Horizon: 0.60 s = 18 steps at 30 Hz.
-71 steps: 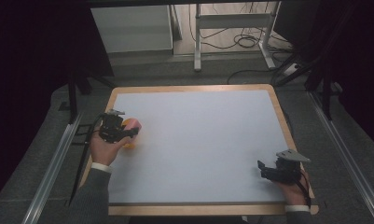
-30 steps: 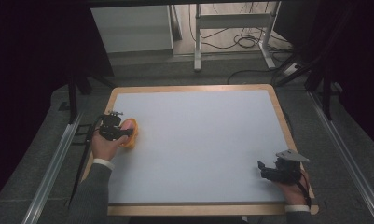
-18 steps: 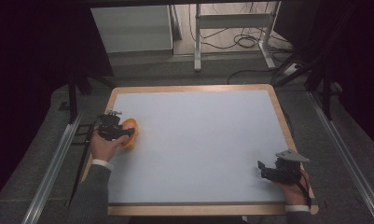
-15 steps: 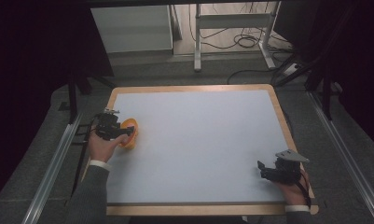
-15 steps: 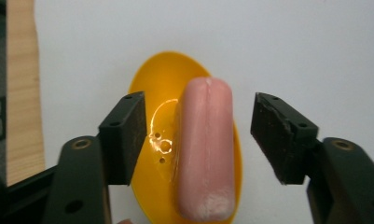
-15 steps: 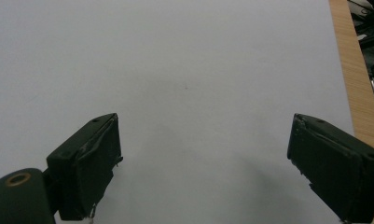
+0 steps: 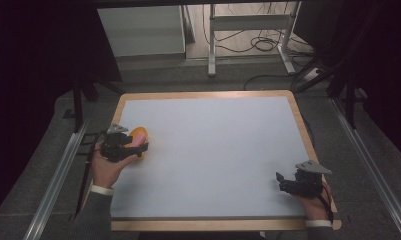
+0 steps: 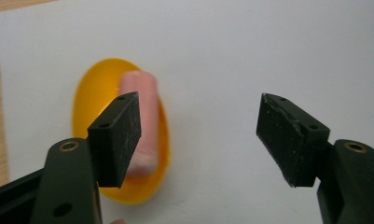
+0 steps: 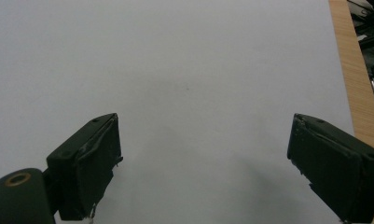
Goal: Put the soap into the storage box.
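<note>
Since the earlier frame, the left gripper (image 8: 198,140) has just been opening and backed off; its jaws now stand wide with nothing between them. One pink roll (image 8: 139,121) lies in one orange dish (image 8: 89,93) near the table's (image 7: 203,95) left edge. Near the front right corner, the right gripper (image 9: 203,172) gapes wide, empty.

High view: the white table top (image 7: 213,150) is evenly and moderately lit from above, surroundings falling to near black at both sides. No glare. Left gripper view: jaws sharp, the orange dish (image 8: 89,93) and pink roll (image 8: 138,86) slightly soft. Right gripper view: faint, diffuse shadows on the white surface.
</note>
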Motion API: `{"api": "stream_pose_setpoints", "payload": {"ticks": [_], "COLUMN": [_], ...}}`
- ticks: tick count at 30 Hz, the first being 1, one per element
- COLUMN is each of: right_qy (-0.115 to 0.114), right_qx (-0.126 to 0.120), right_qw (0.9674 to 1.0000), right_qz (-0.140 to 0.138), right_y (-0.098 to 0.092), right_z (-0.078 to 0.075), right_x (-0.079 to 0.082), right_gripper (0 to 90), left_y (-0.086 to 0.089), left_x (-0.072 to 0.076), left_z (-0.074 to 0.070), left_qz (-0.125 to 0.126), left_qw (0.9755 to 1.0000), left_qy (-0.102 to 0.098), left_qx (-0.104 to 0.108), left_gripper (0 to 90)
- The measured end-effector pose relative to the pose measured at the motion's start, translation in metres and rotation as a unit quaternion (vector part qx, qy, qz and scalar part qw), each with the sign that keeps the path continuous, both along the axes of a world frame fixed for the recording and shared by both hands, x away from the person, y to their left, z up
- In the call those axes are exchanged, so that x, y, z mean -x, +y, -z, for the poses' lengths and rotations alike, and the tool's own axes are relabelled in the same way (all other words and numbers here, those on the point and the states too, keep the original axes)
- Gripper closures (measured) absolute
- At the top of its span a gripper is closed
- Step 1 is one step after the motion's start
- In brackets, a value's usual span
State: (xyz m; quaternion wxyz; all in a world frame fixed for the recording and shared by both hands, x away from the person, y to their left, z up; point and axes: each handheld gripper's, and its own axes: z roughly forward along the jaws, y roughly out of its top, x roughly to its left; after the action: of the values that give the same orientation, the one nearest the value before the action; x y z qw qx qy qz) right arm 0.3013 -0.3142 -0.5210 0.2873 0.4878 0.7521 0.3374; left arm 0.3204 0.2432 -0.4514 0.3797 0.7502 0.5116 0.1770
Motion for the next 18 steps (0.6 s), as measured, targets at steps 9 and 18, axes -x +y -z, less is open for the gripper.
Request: {"api": "stream_pose_setpoints", "payload": {"ticks": [9,18], "right_qy": [-0.001,-0.005], "right_qx": [0.001,0.003], "right_qw": [1.0000,1.0000], "right_qz": [-0.001,-0.002], "right_y": [0.001,0.003], "right_z": [0.000,0.000], "right_x": [0.001,0.002], "right_gripper": [9.3,9.3], "left_y": [-0.018,-0.029], "left_x": [0.030,0.042], "left_z": [0.023,0.047], "left_qz": [0.049,0.073], "left_qw": [0.9985,0.9971], "left_qy": [-0.011,0.011], "left_qx": [-0.020,-0.017], "left_gripper": [31.5,30.6]}}
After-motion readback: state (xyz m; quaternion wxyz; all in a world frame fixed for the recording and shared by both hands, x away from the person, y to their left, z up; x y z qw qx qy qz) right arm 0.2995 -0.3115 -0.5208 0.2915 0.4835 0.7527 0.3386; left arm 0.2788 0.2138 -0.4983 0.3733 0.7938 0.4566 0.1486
